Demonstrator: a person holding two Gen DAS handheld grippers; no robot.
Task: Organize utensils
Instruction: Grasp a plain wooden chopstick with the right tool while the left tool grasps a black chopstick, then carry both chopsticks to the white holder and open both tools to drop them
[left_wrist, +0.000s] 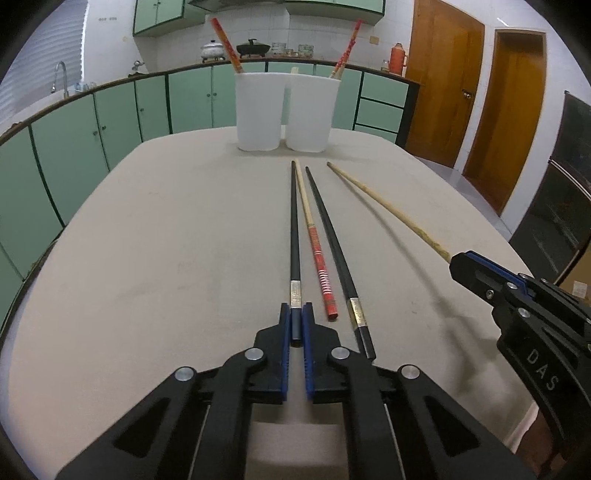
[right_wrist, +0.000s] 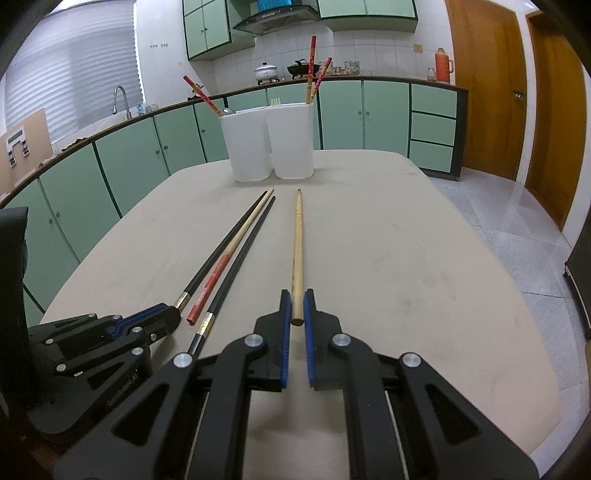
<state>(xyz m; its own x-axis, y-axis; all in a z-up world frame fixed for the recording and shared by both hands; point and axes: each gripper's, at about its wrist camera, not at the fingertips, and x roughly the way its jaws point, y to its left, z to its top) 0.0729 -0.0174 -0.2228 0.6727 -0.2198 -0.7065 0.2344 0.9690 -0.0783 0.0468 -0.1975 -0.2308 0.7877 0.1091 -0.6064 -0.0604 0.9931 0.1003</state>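
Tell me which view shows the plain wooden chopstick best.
Right wrist: the plain wooden chopstick runs full length down the middle, its butt between the right gripper jaws. In the left wrist view it lies off to the side, its end hidden behind that gripper.

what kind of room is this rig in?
Almost certainly a home kitchen: green cabinets under a long counter, a sink faucet, and pots beneath a range hood. The chopsticks lie on a cloth-covered table.

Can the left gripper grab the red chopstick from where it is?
Probably not yet. The left hand-held gripper already has a black chopstick between its fingers. The red chopstick lies just beside it, uncovered, so it would need to let go first.
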